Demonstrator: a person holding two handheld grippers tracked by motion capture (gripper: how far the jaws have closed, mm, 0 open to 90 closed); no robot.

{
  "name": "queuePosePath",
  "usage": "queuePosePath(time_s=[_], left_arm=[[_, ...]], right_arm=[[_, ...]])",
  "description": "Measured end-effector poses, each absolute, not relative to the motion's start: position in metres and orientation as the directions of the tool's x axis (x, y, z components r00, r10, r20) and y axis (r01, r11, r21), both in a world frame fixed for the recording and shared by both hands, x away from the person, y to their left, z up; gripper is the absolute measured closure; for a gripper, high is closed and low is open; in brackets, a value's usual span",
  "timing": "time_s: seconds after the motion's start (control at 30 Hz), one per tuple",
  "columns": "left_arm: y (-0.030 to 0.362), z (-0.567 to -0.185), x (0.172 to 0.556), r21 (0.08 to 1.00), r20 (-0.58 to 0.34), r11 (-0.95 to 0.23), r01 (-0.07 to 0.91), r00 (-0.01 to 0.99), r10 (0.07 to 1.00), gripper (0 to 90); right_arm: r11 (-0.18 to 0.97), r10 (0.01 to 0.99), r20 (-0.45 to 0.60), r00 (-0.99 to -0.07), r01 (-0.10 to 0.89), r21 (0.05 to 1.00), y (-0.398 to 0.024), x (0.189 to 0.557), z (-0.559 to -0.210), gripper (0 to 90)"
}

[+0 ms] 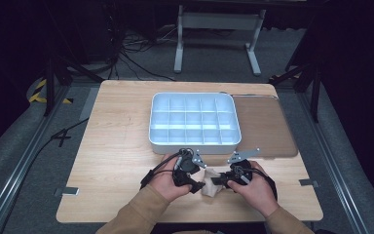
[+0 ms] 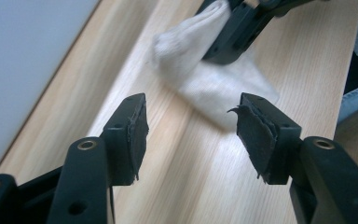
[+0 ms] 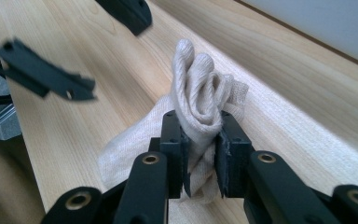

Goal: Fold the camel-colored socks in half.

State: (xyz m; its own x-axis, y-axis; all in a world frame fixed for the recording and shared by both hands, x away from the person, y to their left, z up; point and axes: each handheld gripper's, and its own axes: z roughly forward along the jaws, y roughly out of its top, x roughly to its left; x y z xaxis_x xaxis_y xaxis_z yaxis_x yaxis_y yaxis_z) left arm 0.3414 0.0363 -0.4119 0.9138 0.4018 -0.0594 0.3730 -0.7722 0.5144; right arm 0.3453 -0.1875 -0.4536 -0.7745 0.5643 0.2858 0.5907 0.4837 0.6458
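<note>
No brand, label or writing can be read on any item.

Containers: one white compartment tray (image 1: 163,139) stands at the middle of the wooden table (image 1: 112,146). Its divider grid forms four rows; the column count cannot be told for certain. No contents are visible in the compartments. One brown mat (image 1: 265,126) lies just beside the tray, touching its right side.

Count: one cream cloth (image 3: 200,100), two grippers, one tray, one mat.

Cloth position: it lies on the table near the person's edge, in front of the tray and between the two grippers. One part is bunched into upright folds; the rest lies flat on the wood.

Right gripper (image 3: 200,154): the jaws pinch the bunched folds of the cloth, with both pads pressed against the fabric.

Left gripper (image 2: 191,123): the jaws stand spread with nothing between them, just short of the flat part of the cloth, not touching it.
</note>
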Motion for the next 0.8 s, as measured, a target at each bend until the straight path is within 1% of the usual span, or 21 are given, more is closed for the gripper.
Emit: queuePosePath(time_s=[0.2,0.33,0.43,0.6,0.8], left_arm=[[0.053,-0.410,0.340,0.499,-0.061,-0.774,0.391,0.906,0.418,43.4],[0.066,-0.410,0.340,0.492,-0.087,-0.761,0.424,0.893,0.441,42.6],[0.072,-0.409,0.341,0.502,-0.095,-0.743,0.443,0.882,0.462,42.6],[0.080,-0.404,0.341,0.518,-0.100,-0.725,0.454,0.874,0.476,42.7],[0.087,-0.402,0.342,0.527,-0.107,-0.710,0.468,0.865,0.490,42.9]], right_arm=[[0.478,0.565,0.285,-0.774,0.589,0.651,-0.190,0.345,-0.447,75.7],[0.484,0.569,0.269,-0.777,0.581,0.654,-0.192,0.345,-0.439,75.7],[0.485,0.573,0.263,-0.776,0.580,0.655,-0.195,0.346,-0.432,75.7],[0.491,0.574,0.242,-0.782,0.566,0.662,-0.198,0.349,-0.421,75.7],[0.486,0.577,0.241,-0.781,0.565,0.667,-0.202,0.353,-0.409,75.7]])
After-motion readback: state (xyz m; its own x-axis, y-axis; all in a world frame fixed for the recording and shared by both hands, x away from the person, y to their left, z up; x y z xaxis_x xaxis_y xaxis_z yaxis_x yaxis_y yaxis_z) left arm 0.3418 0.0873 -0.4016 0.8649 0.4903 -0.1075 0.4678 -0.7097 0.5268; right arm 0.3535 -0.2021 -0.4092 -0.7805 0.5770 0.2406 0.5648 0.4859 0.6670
